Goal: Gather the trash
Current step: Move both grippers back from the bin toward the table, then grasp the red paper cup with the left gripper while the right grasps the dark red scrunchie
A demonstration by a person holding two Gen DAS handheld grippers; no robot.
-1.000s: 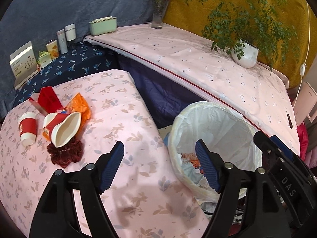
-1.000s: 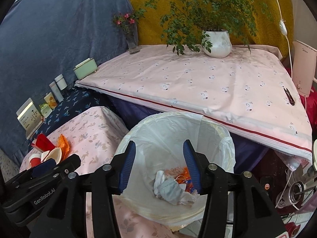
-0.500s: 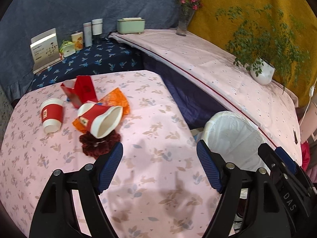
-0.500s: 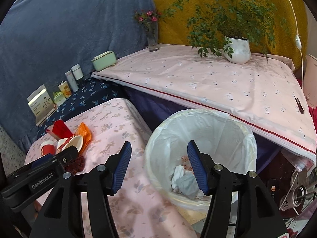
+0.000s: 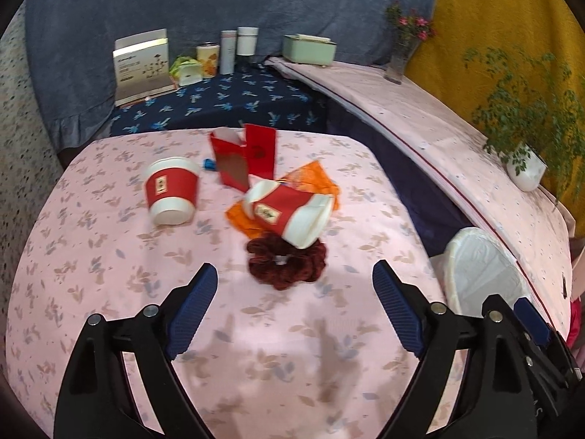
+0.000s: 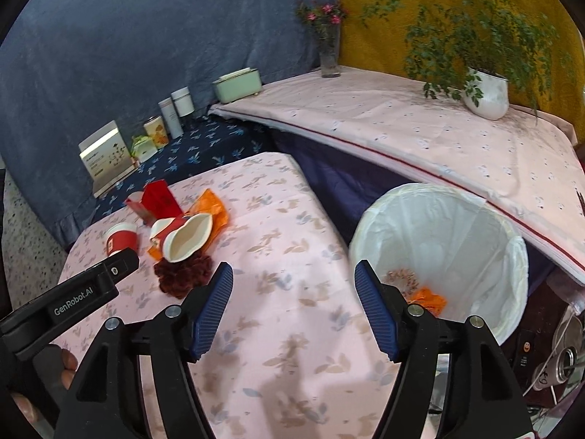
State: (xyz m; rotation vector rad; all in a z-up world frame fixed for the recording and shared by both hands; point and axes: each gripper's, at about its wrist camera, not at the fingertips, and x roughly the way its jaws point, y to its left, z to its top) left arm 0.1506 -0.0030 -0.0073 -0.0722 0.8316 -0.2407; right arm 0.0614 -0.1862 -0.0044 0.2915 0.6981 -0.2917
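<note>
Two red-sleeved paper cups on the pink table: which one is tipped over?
The tipped paper cup lies on its side on the orange wrapper, open mouth toward the maroon scrunchie. The other cup, farther left, stands on its rim, base up.

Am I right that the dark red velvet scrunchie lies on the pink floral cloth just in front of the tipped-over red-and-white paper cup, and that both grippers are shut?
Not quite: the left gripper and right gripper are both open and empty, as each wrist view shows. The dark red velvet scrunchie does lie before the tipped-over red-and-white paper cup.

Counter [image 5: 109, 256] in pink floral cloth. Near far edge: upside-down red cup [image 5: 171, 192], red carton [image 5: 243, 161], orange wrapper [image 5: 310, 183] under a tipped cup [image 5: 289, 216], maroon scrunchie [image 5: 287, 261] just nearer.
</note>
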